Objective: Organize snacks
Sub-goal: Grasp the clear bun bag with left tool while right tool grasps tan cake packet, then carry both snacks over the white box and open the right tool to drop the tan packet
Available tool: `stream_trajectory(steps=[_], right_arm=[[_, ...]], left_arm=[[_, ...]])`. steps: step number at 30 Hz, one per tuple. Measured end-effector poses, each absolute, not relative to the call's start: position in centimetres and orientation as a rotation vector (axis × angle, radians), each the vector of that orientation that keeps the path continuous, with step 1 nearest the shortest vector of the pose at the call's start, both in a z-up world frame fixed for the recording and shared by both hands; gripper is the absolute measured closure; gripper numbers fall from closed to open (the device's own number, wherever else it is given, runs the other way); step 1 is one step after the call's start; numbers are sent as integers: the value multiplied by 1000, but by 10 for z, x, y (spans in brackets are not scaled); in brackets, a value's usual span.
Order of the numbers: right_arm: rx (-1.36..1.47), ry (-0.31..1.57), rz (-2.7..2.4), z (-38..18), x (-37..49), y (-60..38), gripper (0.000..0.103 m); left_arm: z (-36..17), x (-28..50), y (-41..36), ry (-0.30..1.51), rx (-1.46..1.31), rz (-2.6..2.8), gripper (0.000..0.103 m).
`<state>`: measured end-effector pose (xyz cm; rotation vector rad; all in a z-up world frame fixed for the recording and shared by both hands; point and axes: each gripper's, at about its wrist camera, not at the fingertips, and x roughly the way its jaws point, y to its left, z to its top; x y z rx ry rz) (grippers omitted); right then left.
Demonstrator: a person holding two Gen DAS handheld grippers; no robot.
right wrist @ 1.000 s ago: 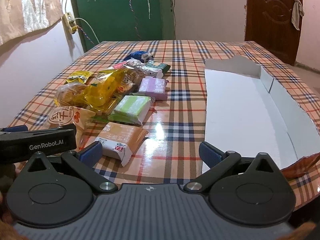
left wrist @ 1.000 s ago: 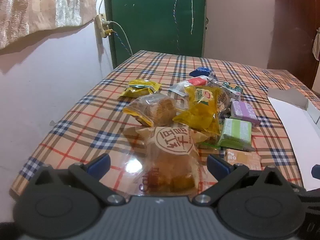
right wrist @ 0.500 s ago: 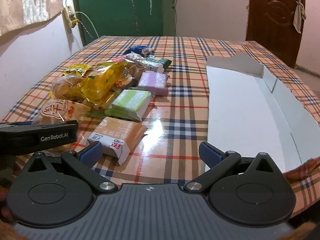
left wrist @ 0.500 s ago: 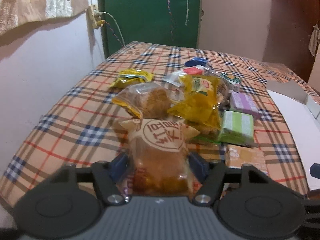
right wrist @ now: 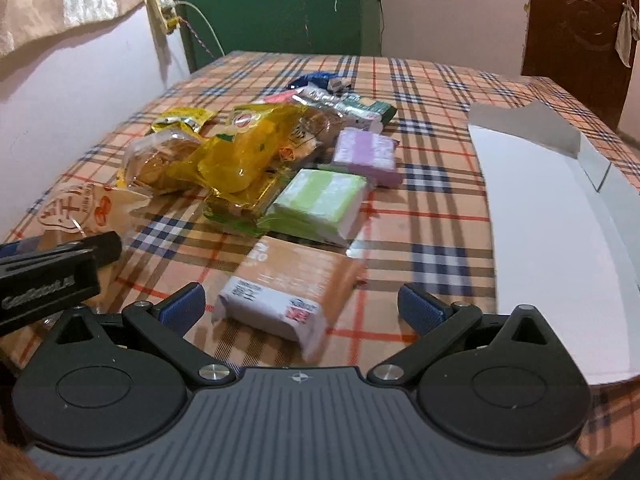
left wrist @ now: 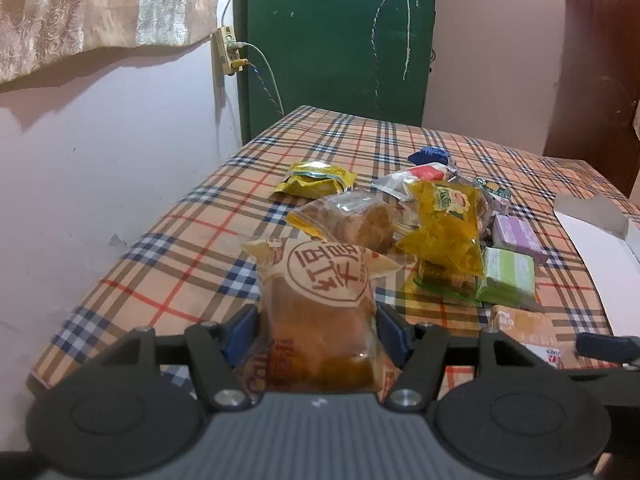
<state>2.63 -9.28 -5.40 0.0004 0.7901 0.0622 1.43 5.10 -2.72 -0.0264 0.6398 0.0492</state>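
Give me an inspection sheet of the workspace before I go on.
Surface: plaid tablecloth, glossy.
Job's things: bun packet; loose snack pile left of the open white box, which holds nothing visible; tan packet nearest.
Clutter: nothing seen.
Grippers: left gripper shut on the bun packet; right gripper open around the tan packet, not touching.
Cables: cable from wall socket, off the table.
Surroundings: green door, curtain, brown door.
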Motion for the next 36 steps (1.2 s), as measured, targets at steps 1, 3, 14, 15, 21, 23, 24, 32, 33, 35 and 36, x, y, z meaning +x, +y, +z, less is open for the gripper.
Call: stream_trajectory(steps=[1, 3, 14, 15, 21, 23, 24, 32, 33, 35, 36], right_arm=[[-8, 798, 59, -56, 29, -90, 0], [-42, 793, 36, -59, 32, -84, 0], [-39, 772, 102, -53, 24, -110, 41], [-42, 772, 105, -51, 22, -111, 41], [-39, 758, 104, -39, 13, -128, 42], [-24, 755, 96, -35, 10, -136, 42], [-18, 751, 91, -31, 7, -141, 42], [19, 699, 42, 0, -1, -168, 42], [22, 693, 35, 2, -2, -170, 42], [27, 685, 18, 7, -4, -178, 42], [28, 681, 8, 10, -4, -182, 42]], left_arm=[[-27, 15, 51, 639, -28, 48, 39], [-27, 16, 50, 637, -23, 46, 39], [-29, 13, 40, 633, -25, -15, 39], [-29, 13, 38, 634, -26, -24, 39], [-29, 10, 29, 645, -28, -63, 39], [-28, 9, 26, 658, -46, -78, 39], [-28, 9, 24, 666, -53, -83, 39], [-16, 8, 3, 697, -41, -132, 39], [-14, 8, 0, 700, -38, -141, 39], [-8, 10, -9, 700, -25, -162, 39], [-5, 10, -13, 701, -17, -175, 39]])
